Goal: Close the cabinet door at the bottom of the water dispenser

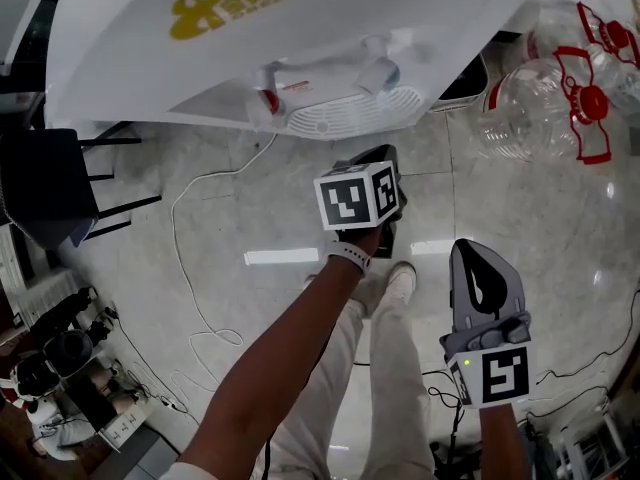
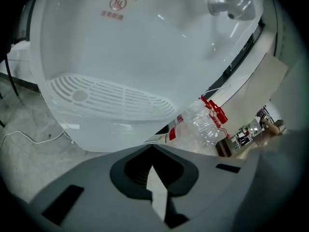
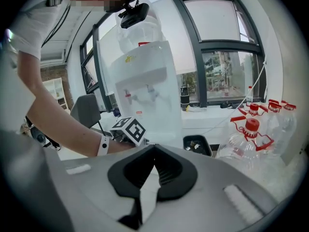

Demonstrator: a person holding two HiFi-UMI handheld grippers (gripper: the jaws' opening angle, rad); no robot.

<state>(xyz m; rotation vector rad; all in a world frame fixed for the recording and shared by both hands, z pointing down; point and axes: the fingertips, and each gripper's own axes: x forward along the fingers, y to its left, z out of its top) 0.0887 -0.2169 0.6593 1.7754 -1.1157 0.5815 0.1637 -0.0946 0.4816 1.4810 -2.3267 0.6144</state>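
Now, left gripper (image 2: pixel 150 148): its jaws are pressing together at the tips, with nothing sitting between them.
Left aim: it is pointing down at the dispenser (image 2: pixel 145 47), facing the drip tray (image 2: pixel 106 98) and hanging apart from it.
Left cube (image 1: pixel 358 196): it is riding on that gripper just above the wristband (image 1: pixel 348 256), over the floor (image 1: pixel 250 198) in front of the dispenser.
Right gripper (image 3: pixel 153 148): its jaws are lying together too, holding nothing.
Right place: in the head view it is hovering at the lower right beside the person's legs (image 1: pixel 340 388), well apart from the dispenser. The left forearm (image 3: pixel 63 124) is crossing its own view.
Dispenser: it is standing on the floor straight ahead of the person, with two taps (image 1: pixel 325 76) jutting out over the drip tray.
Door: it is sitting below the drip tray. The lower front (image 3: pixel 159 124) is showing as a flat white face in the right gripper view, and the door's seam is too faint to make out. In the head view the tray is hiding it.
Bottles (image 3: pixel 251 139): clear ones with red handles are crowding the floor to the dispenser's right.
Cable (image 1: pixel 190 258): a white one is trailing across the floor.
Chair (image 1: pixel 40 183): a dark one is standing to the dispenser's left.
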